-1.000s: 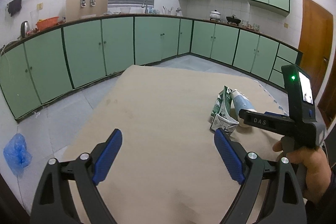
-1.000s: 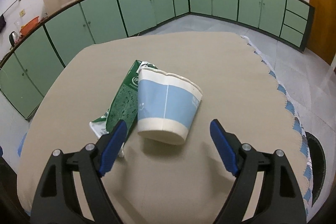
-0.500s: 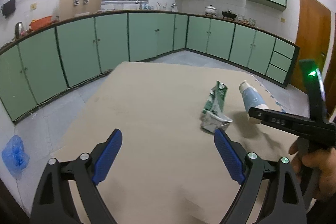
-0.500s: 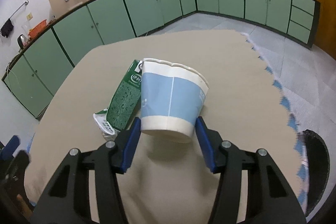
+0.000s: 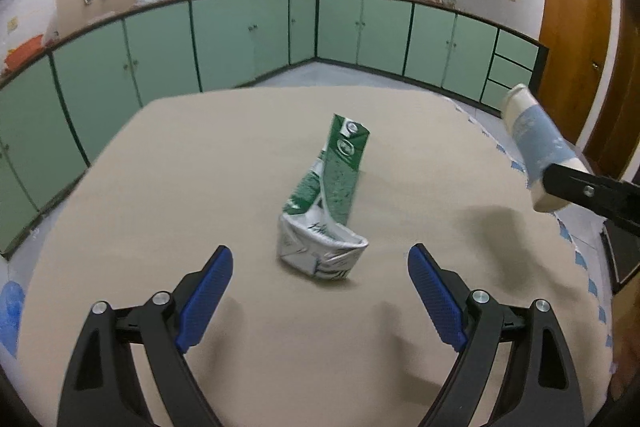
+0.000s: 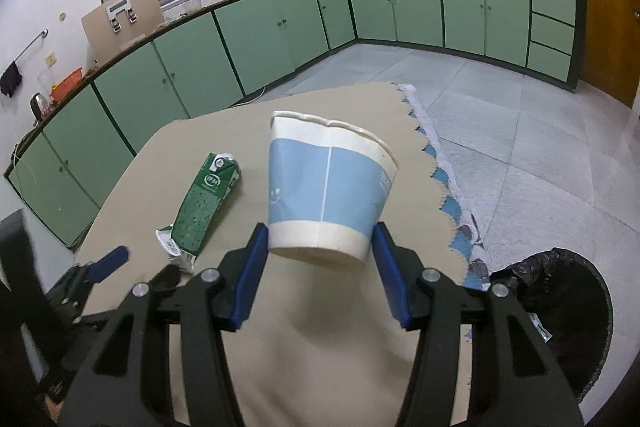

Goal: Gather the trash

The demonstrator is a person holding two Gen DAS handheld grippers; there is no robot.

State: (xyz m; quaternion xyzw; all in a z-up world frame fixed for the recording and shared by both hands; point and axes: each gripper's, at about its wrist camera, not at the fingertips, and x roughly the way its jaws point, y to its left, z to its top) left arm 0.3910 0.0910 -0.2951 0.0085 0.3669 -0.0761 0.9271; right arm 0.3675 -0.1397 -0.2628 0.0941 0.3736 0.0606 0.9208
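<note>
My right gripper [image 6: 320,259] is shut on the base of a blue and white paper cup [image 6: 328,187] and holds it above the table; the cup also shows in the left wrist view [image 5: 536,143] at the right. A crushed green and white milk carton [image 5: 324,203] lies on the beige table [image 5: 160,187], just ahead of my left gripper [image 5: 320,283], which is open and empty. The carton also shows in the right wrist view [image 6: 200,211], left of the cup.
A bin lined with a black bag [image 6: 560,311] stands on the floor right of the table's scalloped edge [image 6: 436,183]. Green kitchen cabinets [image 5: 240,43] run along the walls. A blue bag [image 5: 10,311] lies on the floor at left.
My right gripper closed on the cup and lifted it off the table, toward the right. My left gripper moved in front of the carton and stays open.
</note>
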